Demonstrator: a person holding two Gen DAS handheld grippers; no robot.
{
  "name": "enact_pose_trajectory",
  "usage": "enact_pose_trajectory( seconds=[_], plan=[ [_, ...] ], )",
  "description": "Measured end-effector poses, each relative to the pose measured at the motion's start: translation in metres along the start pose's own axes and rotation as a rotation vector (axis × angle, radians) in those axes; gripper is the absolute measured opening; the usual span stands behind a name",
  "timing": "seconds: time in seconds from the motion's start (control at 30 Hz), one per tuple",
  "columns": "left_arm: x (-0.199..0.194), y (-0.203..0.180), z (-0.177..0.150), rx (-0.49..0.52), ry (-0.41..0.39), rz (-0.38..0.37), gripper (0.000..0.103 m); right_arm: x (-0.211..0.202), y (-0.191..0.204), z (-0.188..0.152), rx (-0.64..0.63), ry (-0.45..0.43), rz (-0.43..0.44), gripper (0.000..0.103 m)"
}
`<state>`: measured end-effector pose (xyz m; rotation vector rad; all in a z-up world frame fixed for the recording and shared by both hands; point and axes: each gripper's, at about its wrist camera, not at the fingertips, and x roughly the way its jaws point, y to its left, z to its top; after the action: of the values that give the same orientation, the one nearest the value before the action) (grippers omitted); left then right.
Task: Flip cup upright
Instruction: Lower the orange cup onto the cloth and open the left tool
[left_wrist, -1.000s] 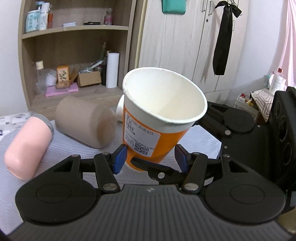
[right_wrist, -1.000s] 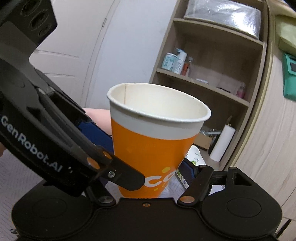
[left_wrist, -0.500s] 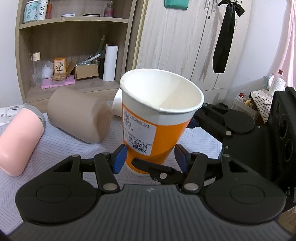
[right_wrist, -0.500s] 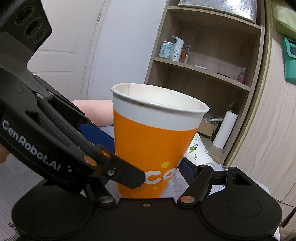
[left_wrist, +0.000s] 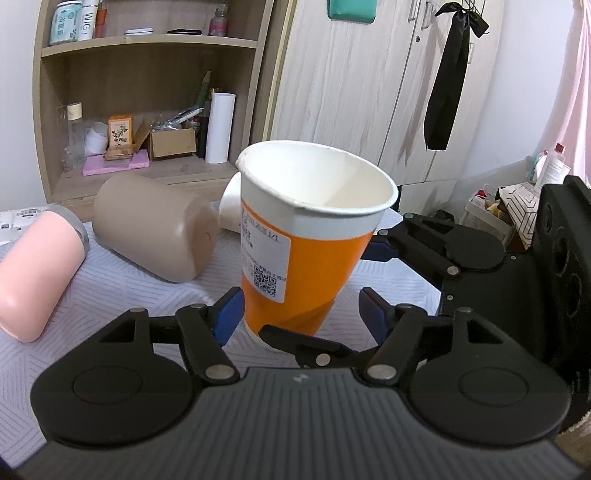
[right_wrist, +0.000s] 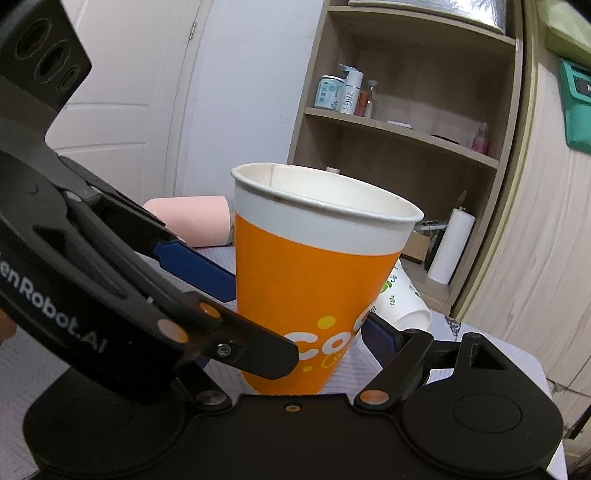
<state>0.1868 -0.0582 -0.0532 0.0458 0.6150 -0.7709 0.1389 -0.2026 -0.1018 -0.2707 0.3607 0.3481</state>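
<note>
An orange and white paper cup (left_wrist: 306, 236) stands mouth up, tilted slightly, low over the white patterned tablecloth (left_wrist: 110, 295); it also shows in the right wrist view (right_wrist: 314, 280). My left gripper (left_wrist: 301, 312) is open: its blue pads (left_wrist: 227, 314) sit apart from the cup's base. My right gripper (right_wrist: 295, 317) is shut on the cup near its base. The right gripper's body shows at the right of the left wrist view (left_wrist: 480, 266). Whether the cup's base touches the cloth is hidden.
A tan cup (left_wrist: 155, 229) and a pink cup (left_wrist: 37, 273) lie on their sides at left. A white printed cup (right_wrist: 402, 302) lies behind the orange cup. A wooden shelf unit (left_wrist: 147, 92) and wardrobe doors (left_wrist: 369, 74) stand behind the table.
The cup has come lower toward the cloth and stands more upright. My left gripper's pads have opened away from the cup's base. My right gripper still holds it.
</note>
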Motion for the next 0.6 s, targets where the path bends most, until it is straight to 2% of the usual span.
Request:
enact_pose_trajectory(
  seconds=[0.3,0.53,0.6],
  plan=[
    [-0.002,0.001,0.001,-0.012,0.007,0.006,0.069,-0.004,-0.010,-0.003,0.075,0.017,0.018,0.085],
    [-0.024,0.000,-0.007,-0.060,-0.035,0.079,0.070,-0.023,-0.014,-0.011,0.146,0.011,-0.010,0.085],
    [-0.032,-0.001,-0.011,-0.065,-0.051,0.102,0.076,-0.032,-0.013,-0.015,0.179,0.006,-0.028,0.085]
  ],
)
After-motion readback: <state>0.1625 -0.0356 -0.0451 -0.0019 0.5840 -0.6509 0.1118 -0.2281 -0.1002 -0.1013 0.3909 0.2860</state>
